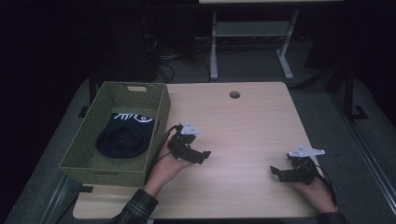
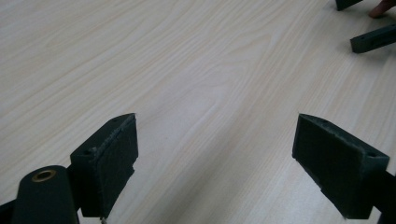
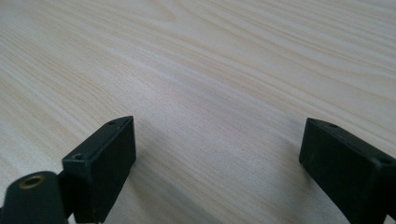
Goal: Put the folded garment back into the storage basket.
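My left gripper [image 1: 204, 157] lies low over the light wooden table [image 1: 243, 121], just right of a green woven basket [image 1: 161, 109]. Its jaws stand wide apart with bare wood between them [image 2: 215, 123]. My right gripper [image 1: 275, 173] rests near the table's front right corner, its jaws pointing left. Its jaws are also spread, with nothing between them [image 3: 218, 125]. The tips of the right gripper [image 2: 348, 25] show at the top right of the left gripper view. Inside the basket lies a black cloth [image 1: 123, 137] with a white fish-bone print.
The basket takes up the table's left side, with one corner overhanging the front edge. A round cable hole [image 1: 234, 94] sits near the far edge. Beyond the table stand a grey desk frame [image 1: 252, 32] and loose cables on the floor.
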Tool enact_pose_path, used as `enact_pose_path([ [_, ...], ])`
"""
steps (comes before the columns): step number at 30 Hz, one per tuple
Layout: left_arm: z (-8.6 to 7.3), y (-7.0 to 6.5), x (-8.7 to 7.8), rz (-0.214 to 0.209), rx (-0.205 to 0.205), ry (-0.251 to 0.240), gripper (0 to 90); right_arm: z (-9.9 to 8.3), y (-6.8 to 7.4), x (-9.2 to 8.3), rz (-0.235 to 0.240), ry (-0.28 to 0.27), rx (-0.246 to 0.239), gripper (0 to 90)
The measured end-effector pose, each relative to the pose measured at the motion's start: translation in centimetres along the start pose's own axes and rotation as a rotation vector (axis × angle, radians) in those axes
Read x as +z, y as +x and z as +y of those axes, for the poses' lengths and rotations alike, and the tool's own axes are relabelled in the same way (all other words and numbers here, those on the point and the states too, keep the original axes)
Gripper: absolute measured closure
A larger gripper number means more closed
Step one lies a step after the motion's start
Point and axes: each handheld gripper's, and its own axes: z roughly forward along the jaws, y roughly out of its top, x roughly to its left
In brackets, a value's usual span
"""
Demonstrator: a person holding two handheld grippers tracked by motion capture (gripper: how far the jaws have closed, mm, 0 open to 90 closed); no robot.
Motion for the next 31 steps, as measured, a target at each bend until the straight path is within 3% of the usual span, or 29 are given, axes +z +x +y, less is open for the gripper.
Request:
enact_pose_path([
  [10, -2.5, -0.2, 2.3, 0.031, 0.003, 0.040, 13.5, 0.0, 0.0, 0.0, 0.000, 0.000, 0.002, 10.4],
  [15, -3.7, 0.0, 3.2, 0.026, -0.003, 0.069, 13.2, 0.0, 0.0, 0.0, 0.000, 0.000, 0.000, 10.4],
  [18, -4.3, 0.2, 3.6, 0.047, 0.014, 0.087, 13.0, 0.0, 0.0, 0.0, 0.002, 0.000, 0.000, 10.4],
  [21, -4.8, 0.2, 3.9, 0.046, 0.007, 0.103, 13.0, 0.0, 0.0, 0.0, 0.003, 0.000, -0.002, 10.4],
  [24, -5.0, 0.3, 4.1, 0.056, 0.027, 0.120, 13.0, 0.0, 0.0, 0.0, 0.003, -0.001, -0.001, 10.4],
  [31, -5.2, 0.2, 4.0, 0.059, 0.030, 0.112, 12.5, 0.0, 0.0, 0.0, 0.005, 0.000, -0.005, 10.4],
])
